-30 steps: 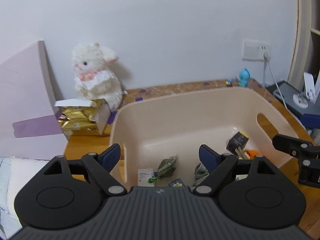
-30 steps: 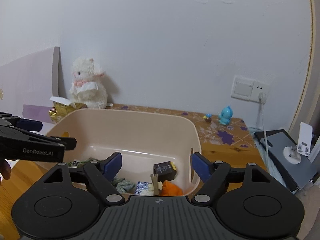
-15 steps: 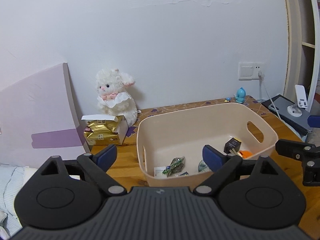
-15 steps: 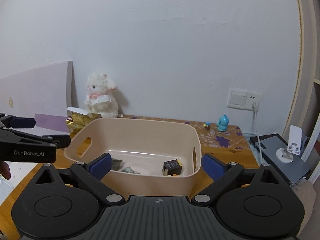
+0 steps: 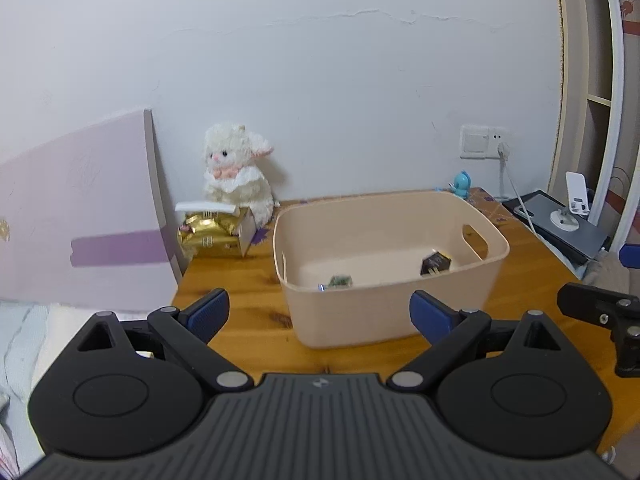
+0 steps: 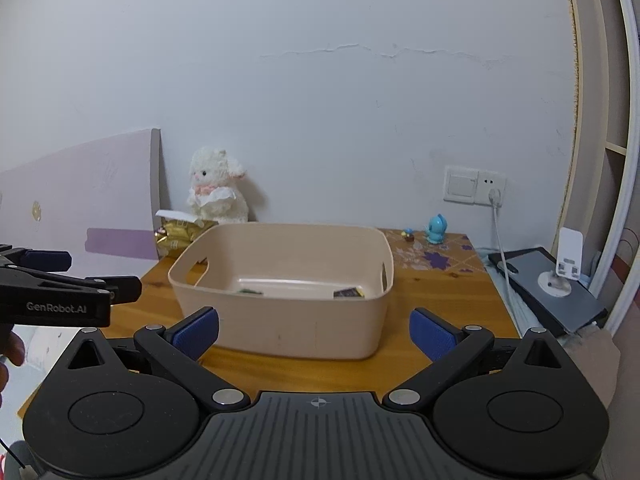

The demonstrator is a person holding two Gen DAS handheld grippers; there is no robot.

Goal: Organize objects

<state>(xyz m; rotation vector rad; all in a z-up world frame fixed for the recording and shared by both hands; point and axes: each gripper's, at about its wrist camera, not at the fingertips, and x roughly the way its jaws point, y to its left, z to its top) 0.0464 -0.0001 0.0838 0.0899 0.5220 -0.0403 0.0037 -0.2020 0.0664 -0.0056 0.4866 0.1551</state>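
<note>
A beige plastic basket [image 5: 360,320] [image 6: 280,332] stands on the wooden table [image 5: 240,292] [image 6: 432,300]. Inside lie a dark small box [image 5: 435,263] [image 6: 349,293] and a green packet [image 5: 340,281] [image 6: 249,291]; the rest of its contents are hidden by its wall. My left gripper [image 5: 319,314] is open and empty, held back from the basket's near side. My right gripper [image 6: 314,330] is also open and empty, in front of the basket. Each gripper shows at the edge of the other's view.
A white plush lamb [image 5: 234,178] [image 6: 216,192] and a gold box [image 5: 214,232] [image 6: 180,234] sit at the back left by a pink board [image 5: 80,220]. A blue figurine [image 6: 436,230], a wall socket with cable [image 6: 496,200] and a dark device with a white stand [image 6: 560,276] are on the right.
Both grippers have pulled back and away from the basket, which now looks smaller and farther off. Both stayed open and empty.
</note>
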